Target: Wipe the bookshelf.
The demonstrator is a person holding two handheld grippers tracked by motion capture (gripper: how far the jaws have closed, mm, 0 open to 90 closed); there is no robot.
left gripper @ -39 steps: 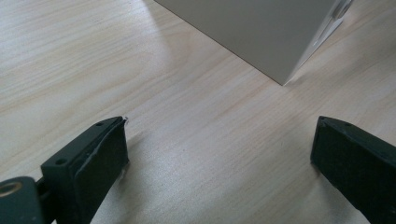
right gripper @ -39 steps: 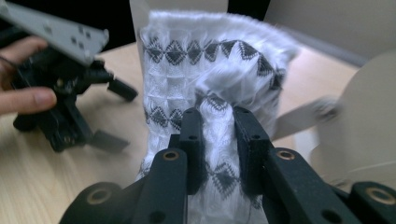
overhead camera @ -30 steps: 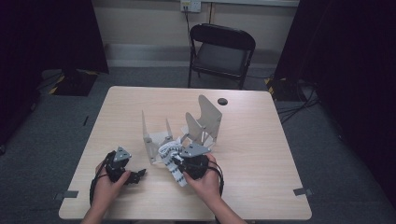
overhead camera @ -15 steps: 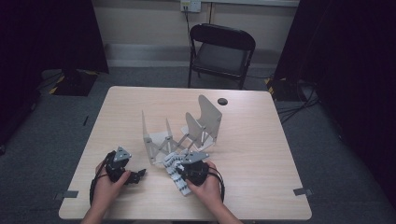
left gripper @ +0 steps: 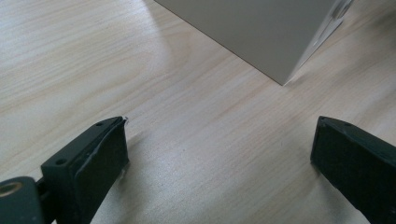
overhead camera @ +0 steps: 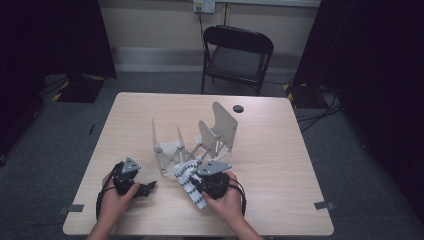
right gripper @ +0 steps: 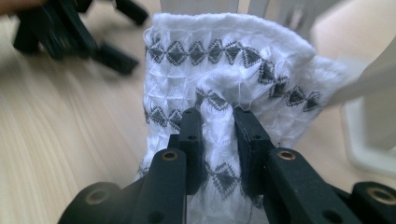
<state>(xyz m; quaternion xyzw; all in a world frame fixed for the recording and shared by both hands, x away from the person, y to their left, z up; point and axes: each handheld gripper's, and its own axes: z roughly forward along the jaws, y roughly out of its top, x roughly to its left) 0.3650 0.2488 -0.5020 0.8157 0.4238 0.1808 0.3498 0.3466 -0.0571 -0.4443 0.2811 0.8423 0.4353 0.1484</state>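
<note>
Now we have the right hand-held gripper (right gripper: 214, 116) pinching a fold of the white cloth (right gripper: 224, 60), its two black jaws pressed onto a raised ridge of fabric between rows of dark diamond pattern. In the high view the cloth (overhead camera: 189, 175) lies on the counter (overhead camera: 280, 165) at about 6 o'clock from the clear plastic rack (overhead camera: 197, 137), one end touching the rack's near edge and the rest trailing toward the person's side, partly under the right hand-held gripper (overhead camera: 197, 181). Our left hand-held gripper (overhead camera: 145, 188) rests near the counter's near-left part, at about 9 o'clock from the cloth, and in its own view its jaws stand spread wide over bare wood with nothing between them, a panel of the rack (left gripper: 261, 37) at 12 o'clock.

By our reading, the step in hand is drawing the cloth clear of the rack to work it on open counter. To do it well, we should keep the pinch firm on the ridge, since only a thin fold is caught and it could slip out. We should pull low and level so the far end does not snag on the rack's upright panels. We would bring the left hand-held gripper in toward the free end, so the cloth can be held at two points and spread without bunching.
</note>
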